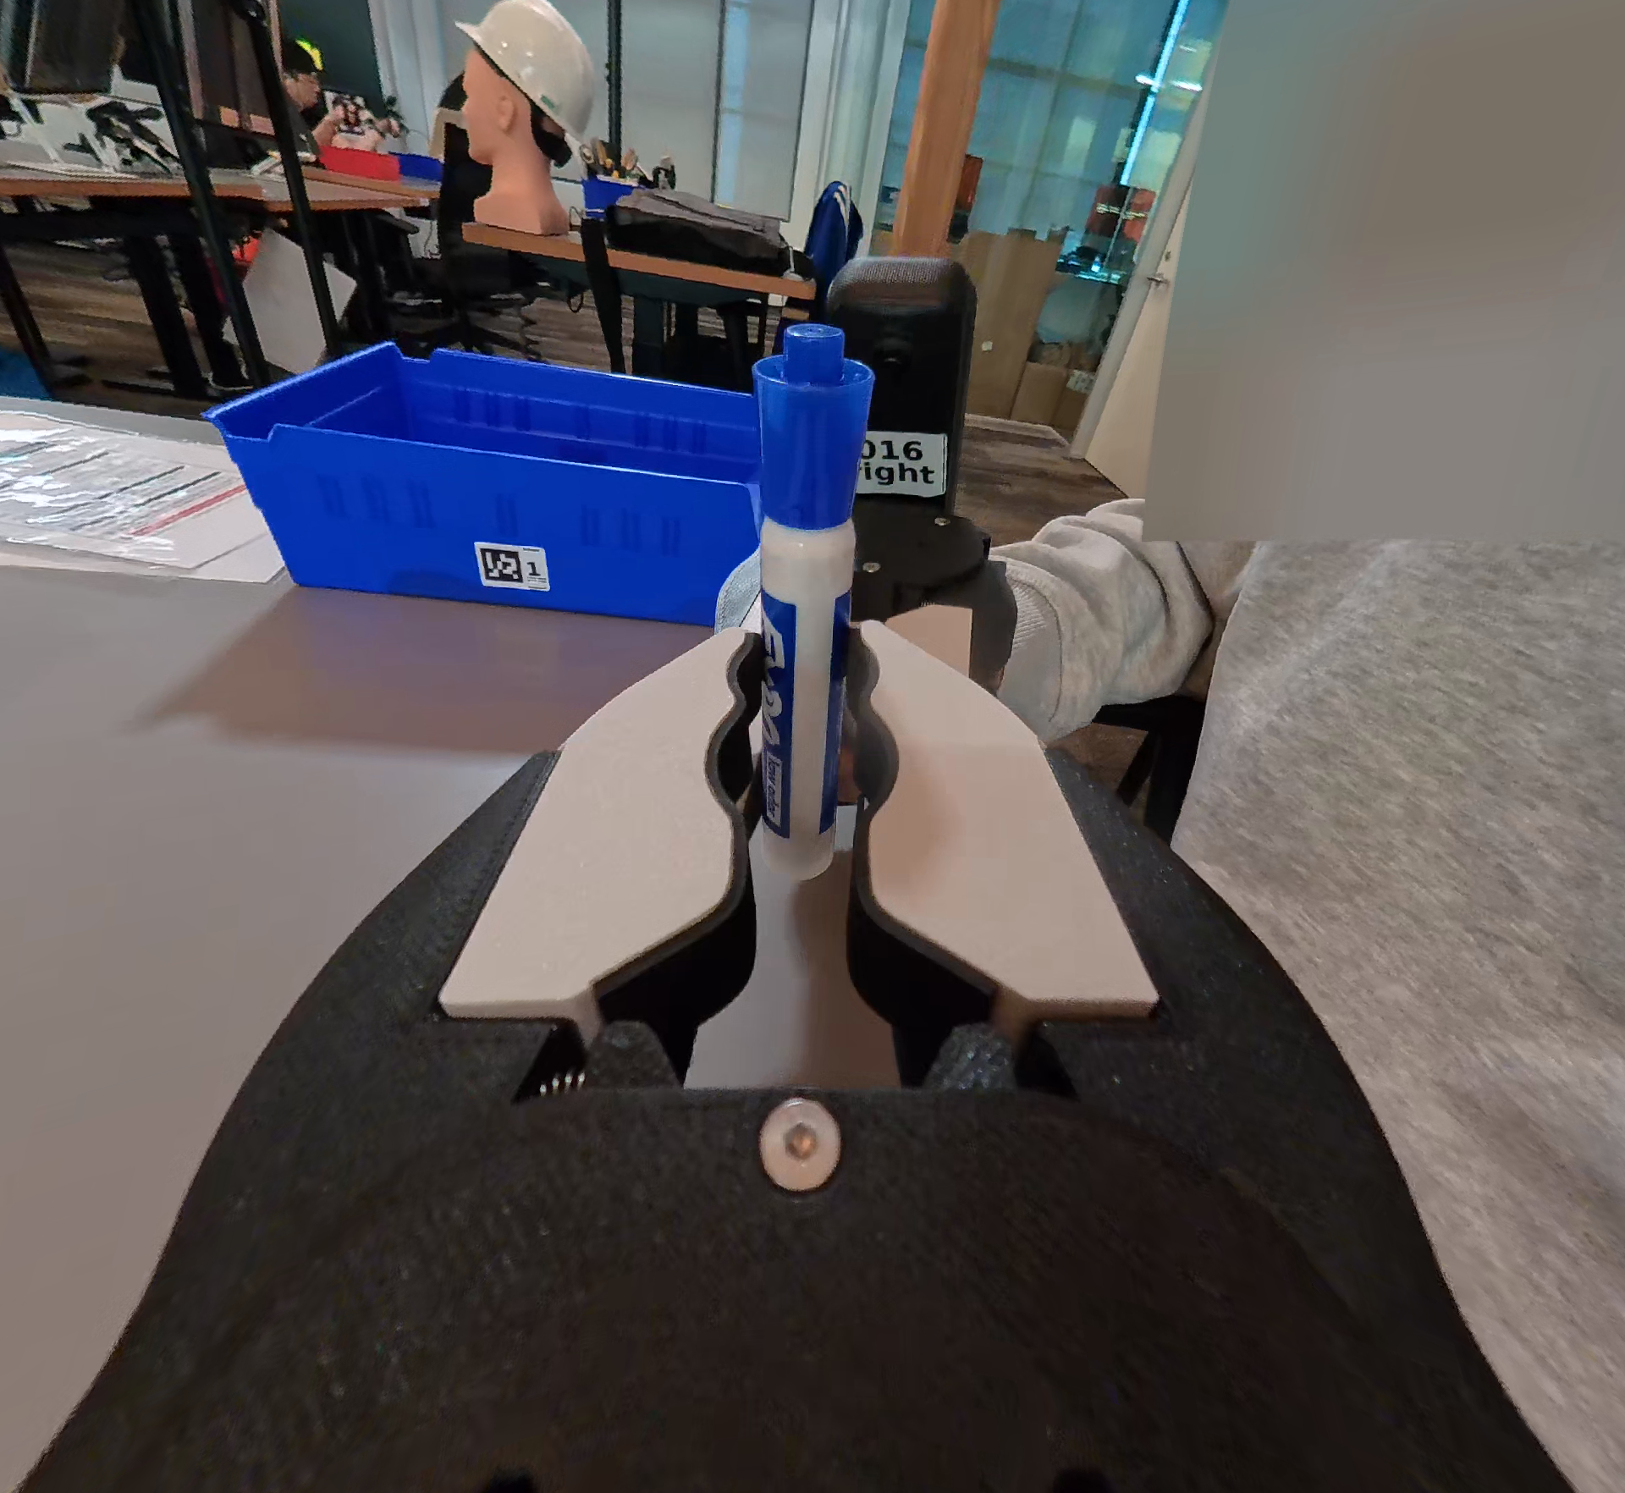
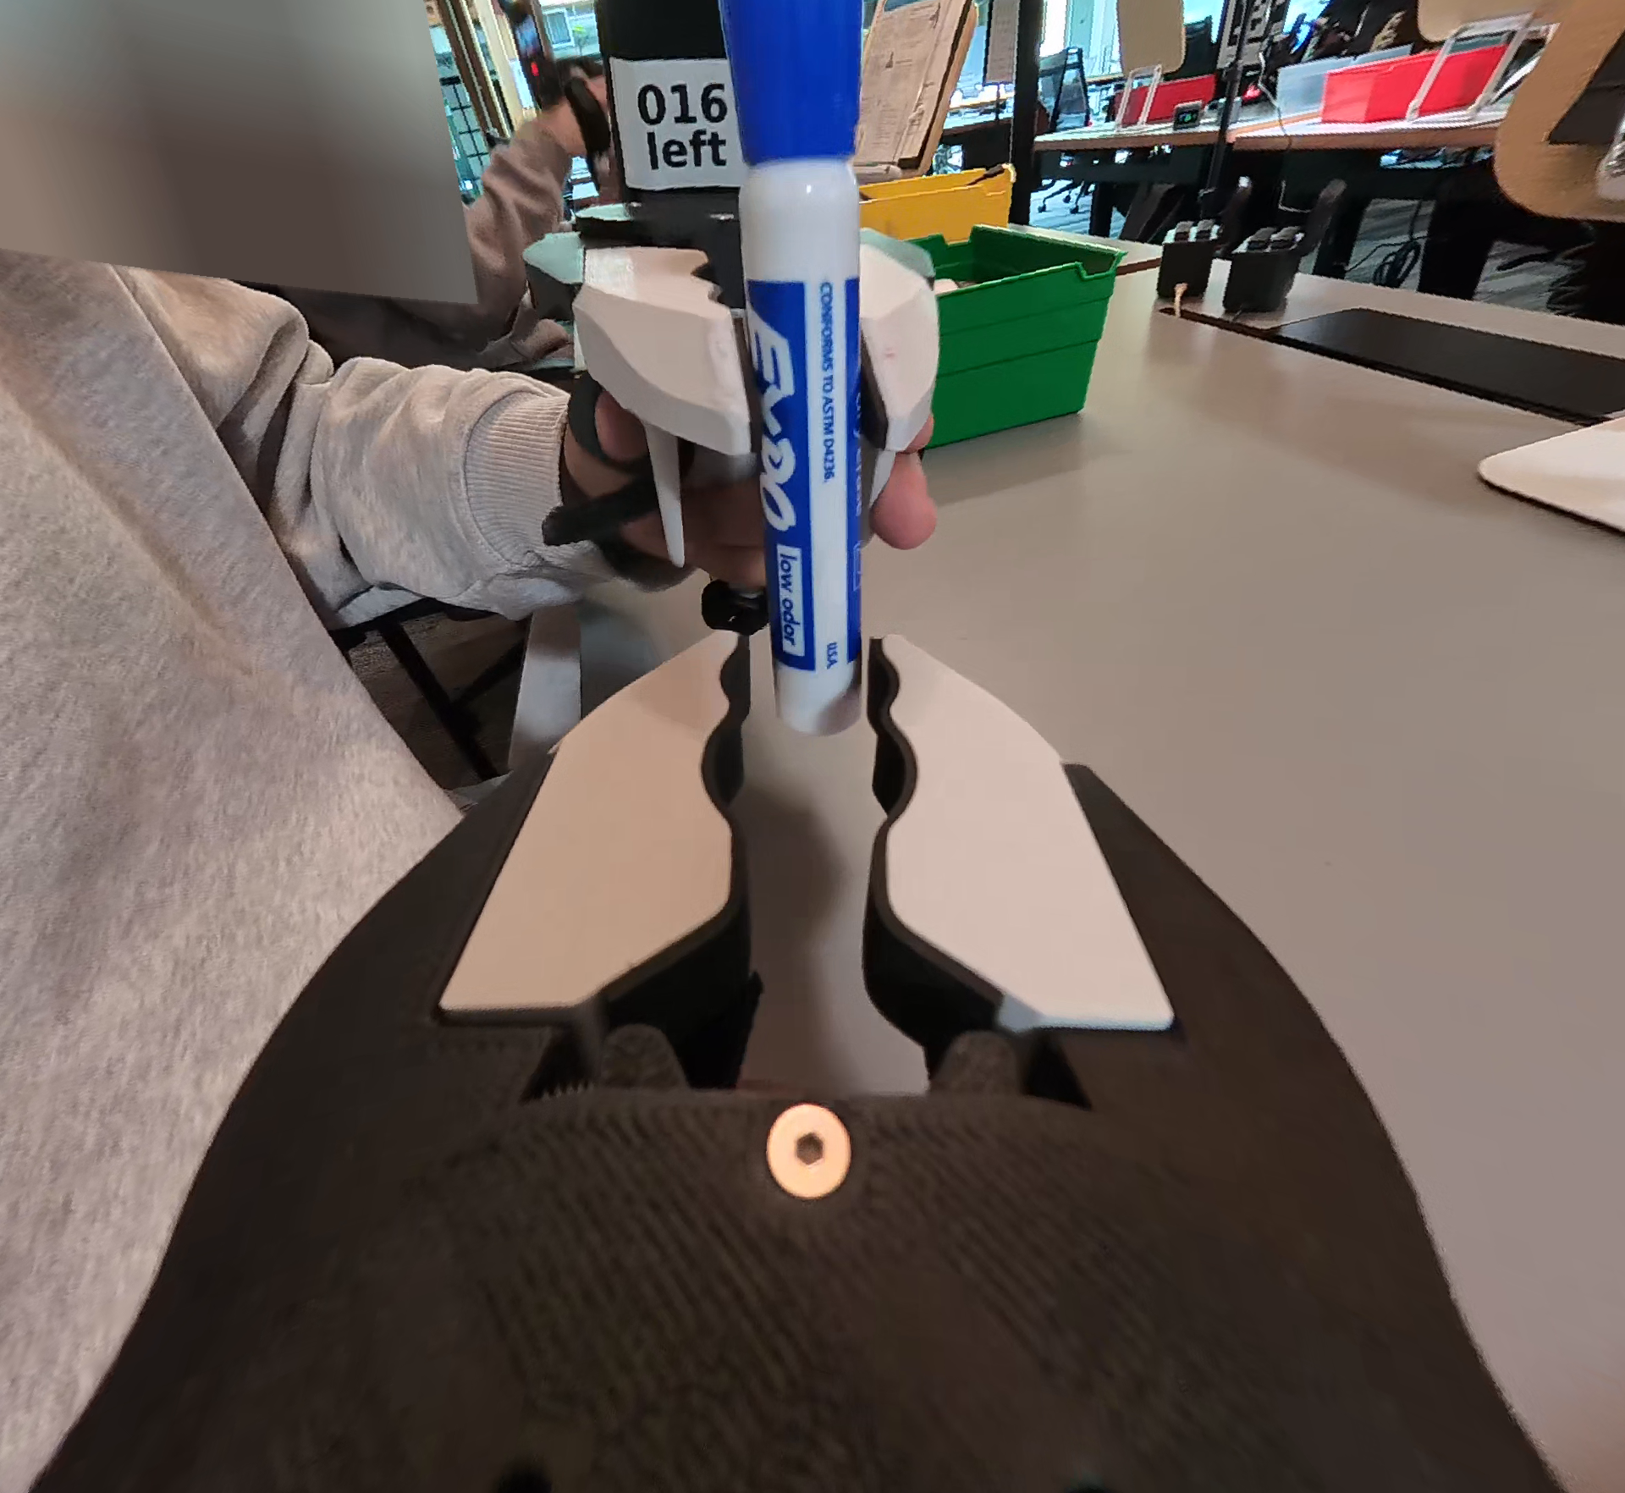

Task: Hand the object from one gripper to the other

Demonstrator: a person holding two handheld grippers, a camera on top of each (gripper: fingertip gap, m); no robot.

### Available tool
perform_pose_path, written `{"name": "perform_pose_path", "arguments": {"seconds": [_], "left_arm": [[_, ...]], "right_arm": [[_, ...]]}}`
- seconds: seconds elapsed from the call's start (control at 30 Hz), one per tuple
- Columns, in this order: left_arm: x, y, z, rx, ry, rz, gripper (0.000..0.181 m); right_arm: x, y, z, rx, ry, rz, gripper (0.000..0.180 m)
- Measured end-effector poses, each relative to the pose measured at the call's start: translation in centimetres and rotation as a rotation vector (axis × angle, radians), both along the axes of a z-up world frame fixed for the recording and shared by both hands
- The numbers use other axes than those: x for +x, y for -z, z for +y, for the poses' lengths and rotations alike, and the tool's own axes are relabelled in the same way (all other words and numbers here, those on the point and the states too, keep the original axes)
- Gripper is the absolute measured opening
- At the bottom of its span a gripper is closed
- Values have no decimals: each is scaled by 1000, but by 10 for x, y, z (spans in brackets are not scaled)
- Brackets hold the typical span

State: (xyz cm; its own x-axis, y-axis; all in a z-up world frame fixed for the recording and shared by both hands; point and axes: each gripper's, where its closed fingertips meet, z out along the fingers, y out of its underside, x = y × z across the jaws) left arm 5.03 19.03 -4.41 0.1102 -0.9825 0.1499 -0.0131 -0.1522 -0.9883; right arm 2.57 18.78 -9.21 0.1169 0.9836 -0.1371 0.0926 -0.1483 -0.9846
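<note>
A blue-capped white marker [image 1: 807, 483] stands upright, cap up, above the grey table [image 1: 264, 747]. My left gripper [image 1: 802, 646] is shut on the marker's barrel. In the right wrist view the marker [image 2: 796, 264] is held at mid-barrel by the left gripper [image 2: 796, 365]. My right gripper [image 2: 809, 664] is open. Its fingertips stand on either side of the marker's lower end with a small gap on each side. The right gripper's black body [image 1: 906, 343] shows just behind the marker in the left wrist view; its fingers are mostly hidden there.
A blue bin [image 1: 492, 501] stands behind the marker on the table, with papers [image 1: 114, 492] to its left. A green bin [image 2: 1011, 343] and a yellow bin [image 2: 941, 202] stand beyond the left gripper. A person's grey sleeves [image 2: 396, 466] are close by. The left gripper's tips are roughly 5 cm from the right gripper's.
</note>
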Motion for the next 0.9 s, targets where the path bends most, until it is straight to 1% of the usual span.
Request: {"name": "perform_pose_path", "arguments": {"seconds": [0.17, 0.37, 0.4, 0.47, 0.5, 0.57, 0.77, 0.83, 0.9], "left_arm": [[2, -1, -4, 6, 10, 0, 19], [3, -5, -5, 5, 9, -25, 18], [3, -5, -5, 6, 7, -30, 23], [4, -5, -2, -1, -14, -34, 46], [5, -5, -1, -2, -21, -33, 52], [5, -3, 1, -6, -30, -37, 56], [6, 7, 3, -46, -17, -27, 54], [7, 11, 3, -53, -9, -25, 50], [6, 12, 3, -53, -5, -32, 41]], "right_arm": [[-2, 0, -2, 4, -2, 0, 20], [-2, -3, -3, 17, -3, 11, 20], [-2, -3, -3, 16, -3, 15, 20], [-1, -5, -2, 16, 2, 24, 20], [0, -6, -1, 20, 6, 27, 20], [2, -8, 1, 30, 18, 32, 20], [7, -12, 5, 33, 33, 45, 20], [8, -12, 5, 39, 36, 44, 20], [8, -12, 5, 40, 37, 43, 20]]}}
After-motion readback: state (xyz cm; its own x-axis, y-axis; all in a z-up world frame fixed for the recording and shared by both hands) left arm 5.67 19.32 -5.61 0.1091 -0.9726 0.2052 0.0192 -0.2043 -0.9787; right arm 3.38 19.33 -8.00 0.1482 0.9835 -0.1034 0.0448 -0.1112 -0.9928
